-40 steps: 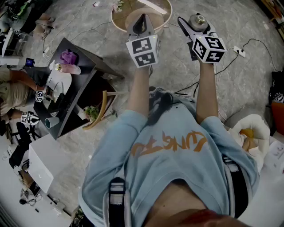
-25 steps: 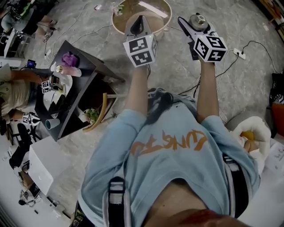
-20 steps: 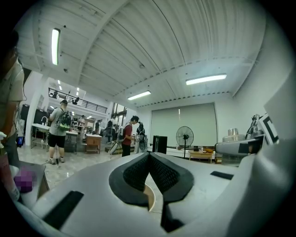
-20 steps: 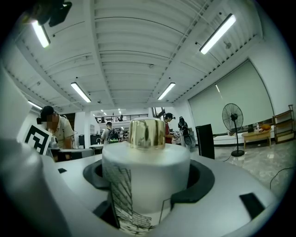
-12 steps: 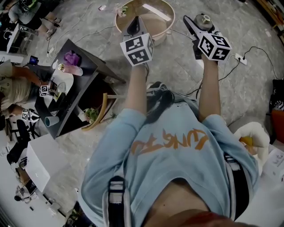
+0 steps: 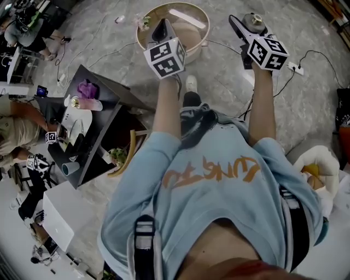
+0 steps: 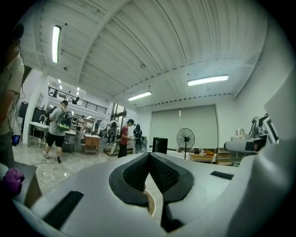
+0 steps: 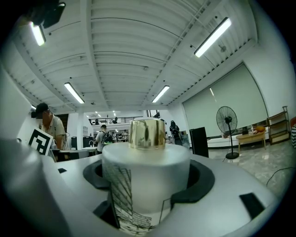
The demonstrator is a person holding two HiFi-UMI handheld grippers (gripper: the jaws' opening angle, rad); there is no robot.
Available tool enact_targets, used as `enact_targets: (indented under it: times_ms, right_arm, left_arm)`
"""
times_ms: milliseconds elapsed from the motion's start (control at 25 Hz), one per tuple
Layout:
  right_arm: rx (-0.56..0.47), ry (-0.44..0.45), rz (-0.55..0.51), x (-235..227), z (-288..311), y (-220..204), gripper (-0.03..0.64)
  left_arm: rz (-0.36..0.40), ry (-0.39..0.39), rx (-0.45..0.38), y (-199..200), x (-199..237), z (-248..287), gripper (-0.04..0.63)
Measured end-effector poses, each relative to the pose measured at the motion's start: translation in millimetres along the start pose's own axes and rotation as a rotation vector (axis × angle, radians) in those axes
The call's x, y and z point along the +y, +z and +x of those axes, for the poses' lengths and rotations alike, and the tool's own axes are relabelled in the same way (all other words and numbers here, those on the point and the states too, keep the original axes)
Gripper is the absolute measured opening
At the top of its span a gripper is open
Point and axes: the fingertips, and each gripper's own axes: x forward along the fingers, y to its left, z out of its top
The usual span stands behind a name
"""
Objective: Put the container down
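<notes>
A white container (image 8: 145, 183) with a gold cap (image 8: 147, 134) and black line drawings stands upright between the jaws of my right gripper (image 8: 148, 178), which is shut on it. In the head view the right gripper (image 6: 247, 26) holds the container (image 6: 253, 21) out over the marble floor, right of a round wooden-rimmed table (image 6: 197, 13). My left gripper (image 6: 163, 27) is held over that table's near edge. Its dark pads (image 7: 163, 175) meet with nothing between them, and a strip of the wooden rim (image 7: 151, 206) shows below the left gripper (image 7: 149, 159).
A black table (image 6: 101, 93) at left carries a purple thing (image 6: 86, 87), a bottle and a cup. People sit and stand beside it. Cables and a power strip (image 6: 296, 67) lie on the floor at right. A white bundle (image 6: 314, 167) sits at far right.
Both grippers have shifted slightly forward, the left one drifting left towards the round table. The right gripper still holds the container. A shoe has come into view below the left gripper.
</notes>
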Motion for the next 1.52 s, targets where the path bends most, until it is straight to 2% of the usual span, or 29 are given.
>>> enact_targets:
  times_ms: [200, 320, 520, 760, 1000, 1120, 1320, 1520]
  right_arm:
    - [0.002, -0.063, -0.011, -39.5, 22.0, 6.1, 0.359]
    - [0.019, -0.101, 0.010, -63.1, 44.3, -2.9, 0.359]
    - [0.081, -0.096, 0.034, -69.4, 100.7, -25.0, 0.359]
    - [0.214, -0.036, 0.052, -61.0, 203.7, -72.0, 0.359]
    - [0.196, 0.075, 0.035, -27.2, 322.6, -85.9, 0.359]
    - [0.200, 0.093, 0.025, -24.6, 367.7, -89.6, 0.359]
    - [0.250, 0.054, 0.000, -44.2, 399.0, -107.9, 0.359]
    - [0.287, -0.064, 0.017, -109.3, 396.3, -115.7, 0.359]
  left_arm:
    - [-0.026, -0.054, -0.004, -1.3, -13.0, 56.5, 0.026]
    - [-0.026, -0.086, 0.024, -11.9, -16.5, 95.5, 0.026]
    - [-0.061, -0.068, 0.077, -24.5, 9.8, 151.6, 0.026]
    - [-0.114, 0.025, 0.179, -62.3, 81.8, 213.0, 0.026]
    - [-0.167, 0.175, 0.211, -81.9, 199.5, 273.8, 0.026]
    - [-0.155, 0.198, 0.218, -82.6, 226.8, 309.8, 0.026]
    - [-0.150, 0.117, 0.248, -97.2, 215.6, 366.2, 0.026]
    - [-0.147, 0.031, 0.297, -116.9, 173.4, 409.3, 0.026]
